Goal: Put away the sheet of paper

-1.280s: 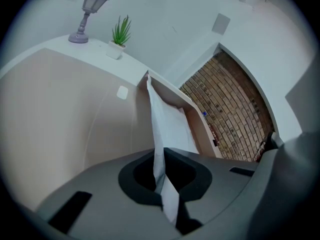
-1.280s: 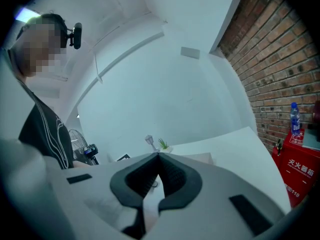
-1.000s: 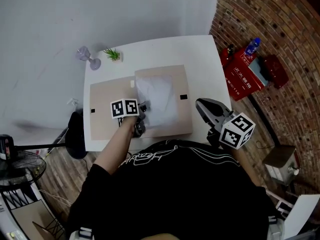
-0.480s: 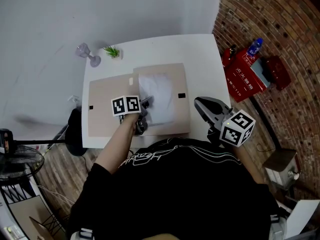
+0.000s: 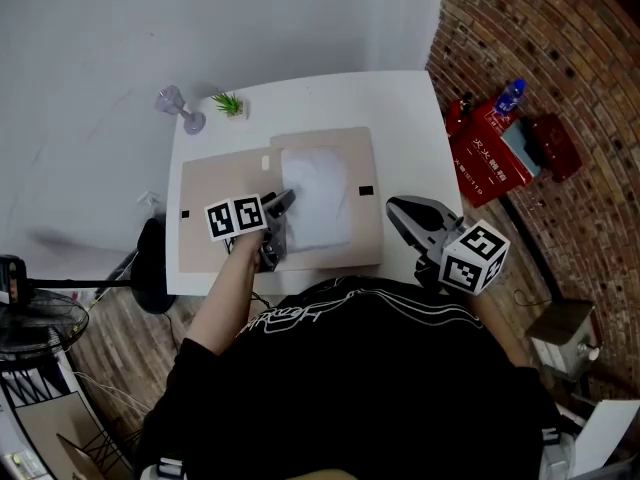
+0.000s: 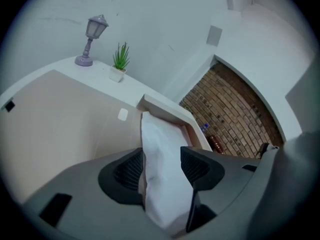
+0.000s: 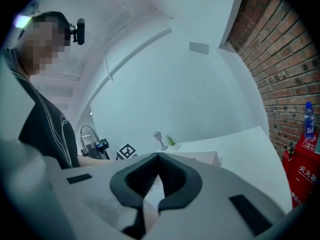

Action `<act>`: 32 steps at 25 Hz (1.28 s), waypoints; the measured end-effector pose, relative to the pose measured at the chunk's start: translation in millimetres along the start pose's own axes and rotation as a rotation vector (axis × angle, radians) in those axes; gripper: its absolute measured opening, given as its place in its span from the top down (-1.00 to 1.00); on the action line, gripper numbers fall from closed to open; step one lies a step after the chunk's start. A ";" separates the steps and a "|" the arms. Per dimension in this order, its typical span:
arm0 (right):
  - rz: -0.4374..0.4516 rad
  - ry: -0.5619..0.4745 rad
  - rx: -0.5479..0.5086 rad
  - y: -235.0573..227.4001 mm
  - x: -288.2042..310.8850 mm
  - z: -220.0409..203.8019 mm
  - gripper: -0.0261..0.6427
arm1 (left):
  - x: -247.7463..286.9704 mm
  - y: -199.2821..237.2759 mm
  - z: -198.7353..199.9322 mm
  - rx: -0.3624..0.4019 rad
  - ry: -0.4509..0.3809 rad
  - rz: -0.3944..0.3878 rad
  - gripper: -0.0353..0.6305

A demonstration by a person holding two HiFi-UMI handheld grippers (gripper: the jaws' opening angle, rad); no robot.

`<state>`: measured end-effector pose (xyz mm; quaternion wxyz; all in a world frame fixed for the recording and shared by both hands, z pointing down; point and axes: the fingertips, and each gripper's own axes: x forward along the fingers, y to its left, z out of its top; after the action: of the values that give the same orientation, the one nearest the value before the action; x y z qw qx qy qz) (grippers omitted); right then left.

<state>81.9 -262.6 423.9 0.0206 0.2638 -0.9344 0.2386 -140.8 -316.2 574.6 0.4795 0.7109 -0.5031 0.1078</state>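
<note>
White bench [image 5: 400, 108] | one beige card folder [image 5: 215, 193], one white sheet of paper [image 5: 318, 193] | left gripper [image 5: 283, 202] jaws just opened, sheet between | right gripper [image 7: 158, 156] jaws closed

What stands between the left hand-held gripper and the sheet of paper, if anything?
Nothing visible: the sheet lies right between the jaws of the left hand-held gripper, which have just been opening and stand apart.

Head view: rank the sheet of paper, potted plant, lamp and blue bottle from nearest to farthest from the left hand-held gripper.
From the left hand-held gripper, whose jaws have just been opening:
1. sheet of paper, between those jaws, on the open folder.
2. potted plant, at the table's far edge.
3. lamp, just left of the plant.
4. blue bottle, off the table, far right.
</note>
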 end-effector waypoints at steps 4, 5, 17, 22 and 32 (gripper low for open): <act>0.032 -0.021 -0.003 16.2 5.1 6.4 0.92 | -25.0 -22.4 9.4 0.103 -0.059 -0.090 0.24; 0.034 -0.023 0.002 19.6 6.1 7.2 0.92 | -31.9 -32.6 11.0 0.138 -0.074 -0.127 0.32; 0.061 -0.052 -0.033 68.0 23.4 26.2 0.92 | -129.4 -131.3 18.4 0.347 -0.194 -0.428 0.76; 0.063 -0.058 -0.036 76.2 32.1 29.8 0.92 | -151.0 -134.7 22.1 0.365 -0.226 -0.443 0.76; 0.036 -0.001 0.011 75.6 45.4 0.7 0.92 | -145.8 -100.3 12.1 0.240 -0.219 -0.420 0.76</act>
<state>5.0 -228.4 397.8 0.0142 0.2470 -0.9377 0.2439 -131.2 -233.1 418.1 0.3465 0.8589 -0.3768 -0.0128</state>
